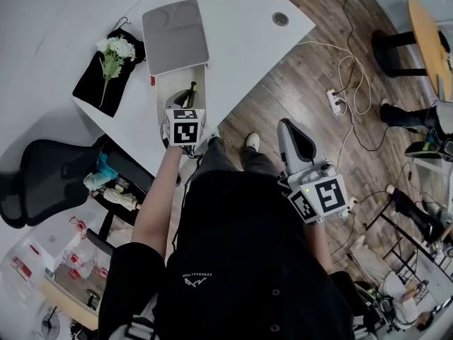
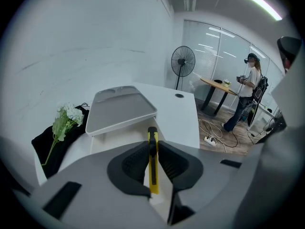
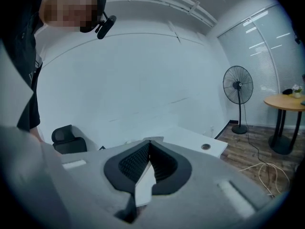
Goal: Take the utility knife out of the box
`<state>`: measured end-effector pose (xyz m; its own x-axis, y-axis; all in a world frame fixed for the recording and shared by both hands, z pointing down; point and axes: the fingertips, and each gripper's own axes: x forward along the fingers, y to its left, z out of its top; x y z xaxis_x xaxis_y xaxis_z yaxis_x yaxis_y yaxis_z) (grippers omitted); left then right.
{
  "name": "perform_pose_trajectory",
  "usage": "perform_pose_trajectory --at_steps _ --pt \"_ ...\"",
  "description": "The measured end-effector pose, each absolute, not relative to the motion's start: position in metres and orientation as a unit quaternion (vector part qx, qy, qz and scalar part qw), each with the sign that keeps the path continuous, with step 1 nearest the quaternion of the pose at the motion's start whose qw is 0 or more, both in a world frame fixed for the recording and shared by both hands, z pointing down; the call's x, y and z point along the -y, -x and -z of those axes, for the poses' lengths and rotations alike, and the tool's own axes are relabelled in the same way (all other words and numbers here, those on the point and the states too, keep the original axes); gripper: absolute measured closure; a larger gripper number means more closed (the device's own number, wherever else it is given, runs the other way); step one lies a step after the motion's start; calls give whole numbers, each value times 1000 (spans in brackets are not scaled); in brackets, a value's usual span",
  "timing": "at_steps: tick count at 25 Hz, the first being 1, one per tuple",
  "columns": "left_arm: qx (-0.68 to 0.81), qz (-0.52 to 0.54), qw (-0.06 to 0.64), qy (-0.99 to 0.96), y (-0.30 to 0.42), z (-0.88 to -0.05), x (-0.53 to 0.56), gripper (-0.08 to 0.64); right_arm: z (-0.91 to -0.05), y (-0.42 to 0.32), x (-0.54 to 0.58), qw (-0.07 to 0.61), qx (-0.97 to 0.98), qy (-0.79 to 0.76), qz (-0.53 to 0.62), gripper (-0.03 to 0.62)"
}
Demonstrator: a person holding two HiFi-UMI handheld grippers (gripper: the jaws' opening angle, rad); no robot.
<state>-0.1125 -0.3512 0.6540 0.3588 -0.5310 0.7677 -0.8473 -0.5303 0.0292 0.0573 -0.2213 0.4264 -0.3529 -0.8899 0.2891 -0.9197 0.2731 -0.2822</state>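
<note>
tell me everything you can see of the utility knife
The utility knife is slim, with a yellow body that looks like plastic and a black strip running to a black end. No blade shows. It is clamped between the pads of the left gripper, lying lengthwise along the jaws, with its black end pointing forward over the open white box. In the head view it shows as a dark sliver over the box's inside. Whether it touches the box cannot be told.

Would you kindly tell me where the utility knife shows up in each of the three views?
Head view: the utility knife pokes out beyond the left gripper, over the open box.
Left gripper view: centre, the knife is clamped between the jaws.
Right gripper view: not in it.
Shared landmark: the table's round cable hole.
</note>
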Motion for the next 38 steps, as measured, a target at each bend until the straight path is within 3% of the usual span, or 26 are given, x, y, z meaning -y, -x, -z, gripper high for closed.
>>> perform_pose_trajectory --at_steps 38 --pt "530 -158 114 -825 41 -427 215 499 -407 -113 186 16 883 -436 -173 588"
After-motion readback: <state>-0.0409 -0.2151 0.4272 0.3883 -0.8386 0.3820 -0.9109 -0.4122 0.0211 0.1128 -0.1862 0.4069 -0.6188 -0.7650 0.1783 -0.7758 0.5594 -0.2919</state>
